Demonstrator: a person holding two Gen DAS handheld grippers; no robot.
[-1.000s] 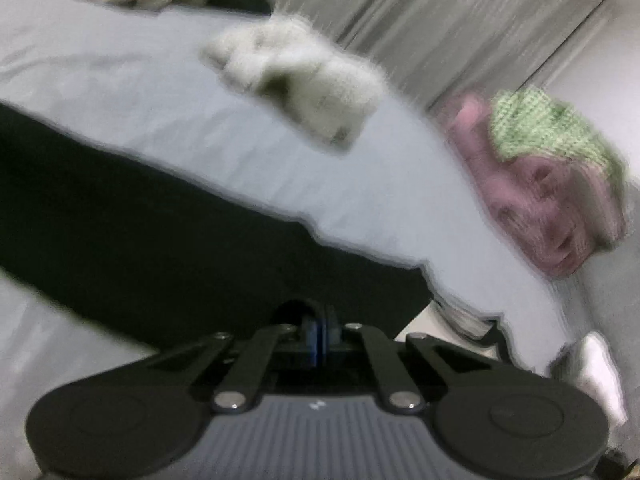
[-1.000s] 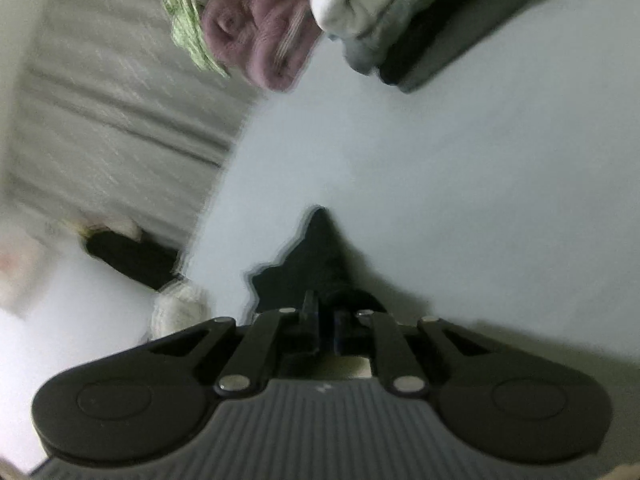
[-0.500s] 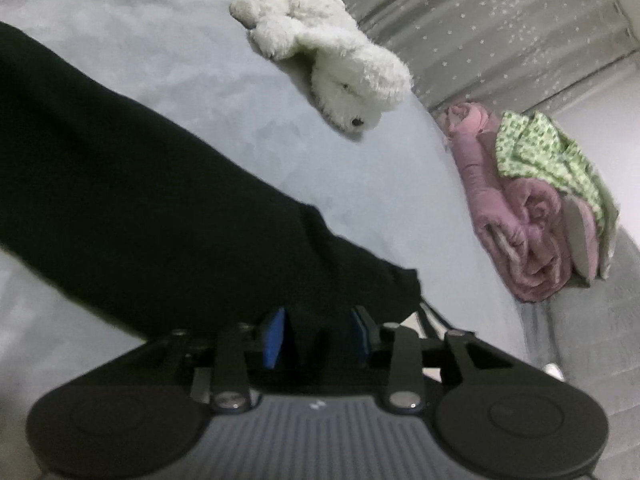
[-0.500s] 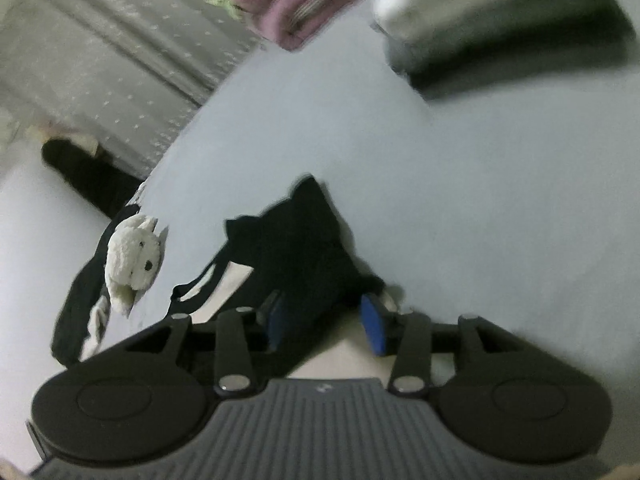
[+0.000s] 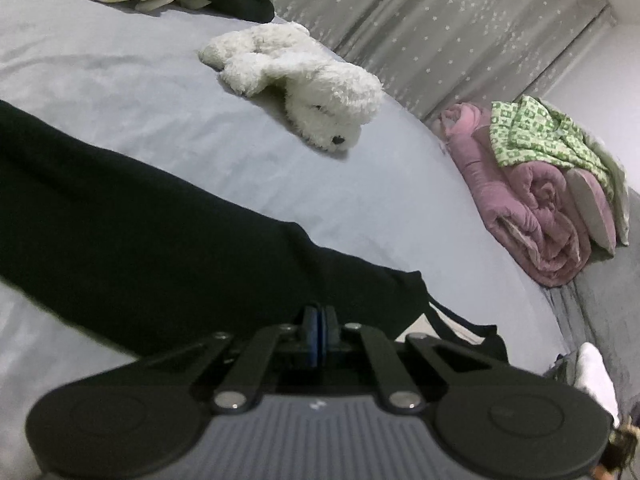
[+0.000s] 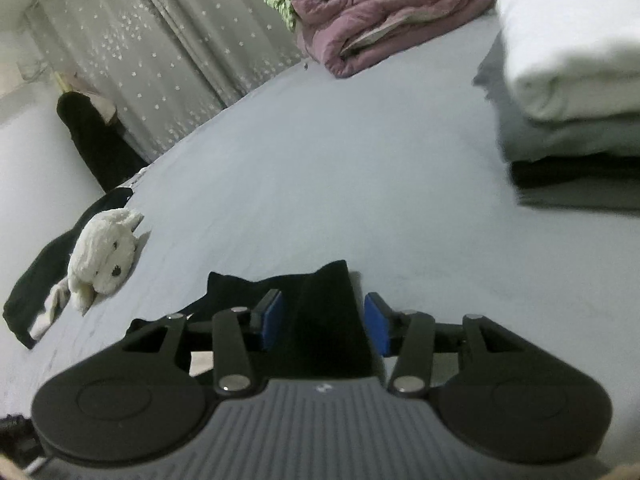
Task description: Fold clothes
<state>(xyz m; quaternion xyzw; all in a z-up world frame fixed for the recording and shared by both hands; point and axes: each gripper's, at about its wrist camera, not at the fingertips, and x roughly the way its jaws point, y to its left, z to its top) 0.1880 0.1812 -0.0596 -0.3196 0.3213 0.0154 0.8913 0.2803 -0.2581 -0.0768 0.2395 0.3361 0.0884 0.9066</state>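
Grey bed, black garment, folded stack

Garment: I see it lying across the bed, before the toy.
Toy: behind it, mid-bed.
Blanket: right, by the curtain.
Stack: on the bed, right.

I see open bed sheet through the frame's middle. Blocking me: the folded clothes stack at right, pink blanket at top, white plush toy at left, black garment at bottom centre.
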